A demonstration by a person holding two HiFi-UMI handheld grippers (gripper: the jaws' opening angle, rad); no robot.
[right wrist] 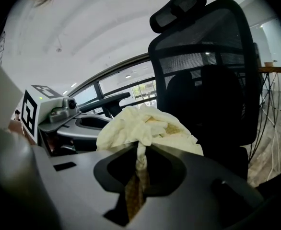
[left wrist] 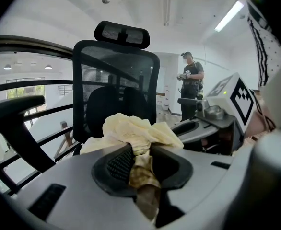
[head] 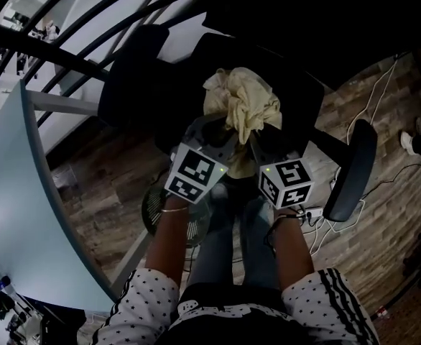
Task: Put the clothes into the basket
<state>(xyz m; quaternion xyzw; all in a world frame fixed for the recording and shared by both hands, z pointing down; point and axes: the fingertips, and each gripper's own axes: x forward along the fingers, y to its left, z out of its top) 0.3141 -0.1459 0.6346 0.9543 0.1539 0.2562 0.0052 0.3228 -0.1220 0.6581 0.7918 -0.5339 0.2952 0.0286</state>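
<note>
A crumpled cream-yellow cloth (head: 241, 100) hangs bunched over the seat of a black office chair (head: 135, 70), held from both sides. My left gripper (head: 221, 129) is shut on a fold of it, and the left gripper view shows the cloth (left wrist: 135, 131) pinched between the ribbed pads (left wrist: 119, 163). My right gripper (head: 256, 144) is shut on a thin twisted strand of the same cloth (right wrist: 140, 126). A round dark mesh basket (head: 151, 208) stands on the floor below my left forearm, partly hidden.
The chair's mesh back (left wrist: 116, 75) rises behind the cloth, and an armrest (head: 350, 171) sticks out at right. A pale blue table (head: 24, 192) and dark railings lie to the left. Cables (head: 376, 106) and a power strip (head: 312, 213) lie on the wood floor. A person (left wrist: 191, 83) stands far off.
</note>
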